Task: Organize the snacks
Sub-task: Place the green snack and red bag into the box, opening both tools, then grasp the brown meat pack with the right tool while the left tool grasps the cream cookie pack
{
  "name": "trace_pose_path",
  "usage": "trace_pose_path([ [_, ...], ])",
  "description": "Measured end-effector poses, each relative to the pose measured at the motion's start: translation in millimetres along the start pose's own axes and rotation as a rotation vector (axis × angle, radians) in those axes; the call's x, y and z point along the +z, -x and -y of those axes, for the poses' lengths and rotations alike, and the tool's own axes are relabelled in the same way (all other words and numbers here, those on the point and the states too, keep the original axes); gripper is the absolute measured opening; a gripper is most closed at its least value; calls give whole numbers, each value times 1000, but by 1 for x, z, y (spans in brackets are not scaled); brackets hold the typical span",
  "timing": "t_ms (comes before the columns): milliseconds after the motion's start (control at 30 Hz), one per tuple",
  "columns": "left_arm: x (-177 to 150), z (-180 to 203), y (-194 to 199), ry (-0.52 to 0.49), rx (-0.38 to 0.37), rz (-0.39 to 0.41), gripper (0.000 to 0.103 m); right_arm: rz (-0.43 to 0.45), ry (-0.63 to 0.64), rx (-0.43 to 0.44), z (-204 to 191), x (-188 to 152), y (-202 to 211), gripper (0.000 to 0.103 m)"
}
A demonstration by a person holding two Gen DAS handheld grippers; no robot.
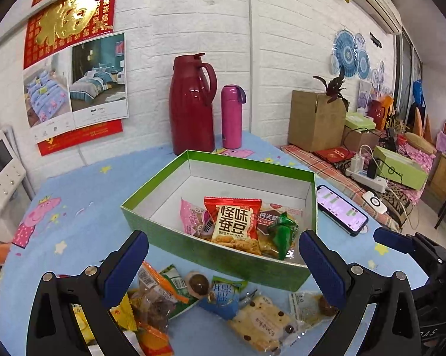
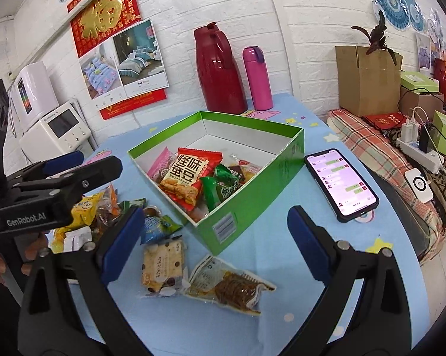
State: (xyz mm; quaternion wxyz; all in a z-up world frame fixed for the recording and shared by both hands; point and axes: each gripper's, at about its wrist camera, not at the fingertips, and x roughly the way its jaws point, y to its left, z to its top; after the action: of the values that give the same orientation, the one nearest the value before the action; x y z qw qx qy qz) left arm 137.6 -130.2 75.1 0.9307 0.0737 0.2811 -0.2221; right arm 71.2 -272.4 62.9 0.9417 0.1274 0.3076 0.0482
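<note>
The jaws of the left gripper [image 1: 223,255] are spread wide and nothing is held between them; below them, on the blue counter [image 1: 83,195], a loose heap of snack packets [image 1: 160,299] is seen just in front of the green box [image 1: 223,255]. The jaws of the right gripper [image 2: 214,231] are released as well, and under them a chocolate-chip biscuit packet [image 2: 163,264] and a clear packet with brown dried food [image 2: 228,284] are lying flat, near the corner of the box. Several snacks, among them a red bean packet [image 2: 190,175], are already placed in the near half of the box, while the far half is bare, so the task is judged to be partly done. A flat, slippery packet could be pinched only at its edge and dropped outside the box. The light box could be pushed along the counter if its low wall is struck by a jaw, and the lit phone [image 2: 341,184], which lies just beside the box, could then be knocked. Both grippers are working near the same heap, so a collision between them is possible. The dried-food packet is shown whole only in the right wrist view, and the left gripper's body is shown there too; the orange and yellow packets of the heap are shown more plainly in the left wrist view.
</note>
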Motion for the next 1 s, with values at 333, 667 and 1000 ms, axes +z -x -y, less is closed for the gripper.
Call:
trace_pose_path([
  [333,-38,-8,10,35,-33,-121,103,-193,60,75,5,-33,-19,97],
  [667,-82,-32,14,80,-70,-217,103,-295,143,111,5,-40,-54,97],
  [1000,-97,-13,7,51,-143,-269,103,-297,114,194,-10,-83,-4,81],
])
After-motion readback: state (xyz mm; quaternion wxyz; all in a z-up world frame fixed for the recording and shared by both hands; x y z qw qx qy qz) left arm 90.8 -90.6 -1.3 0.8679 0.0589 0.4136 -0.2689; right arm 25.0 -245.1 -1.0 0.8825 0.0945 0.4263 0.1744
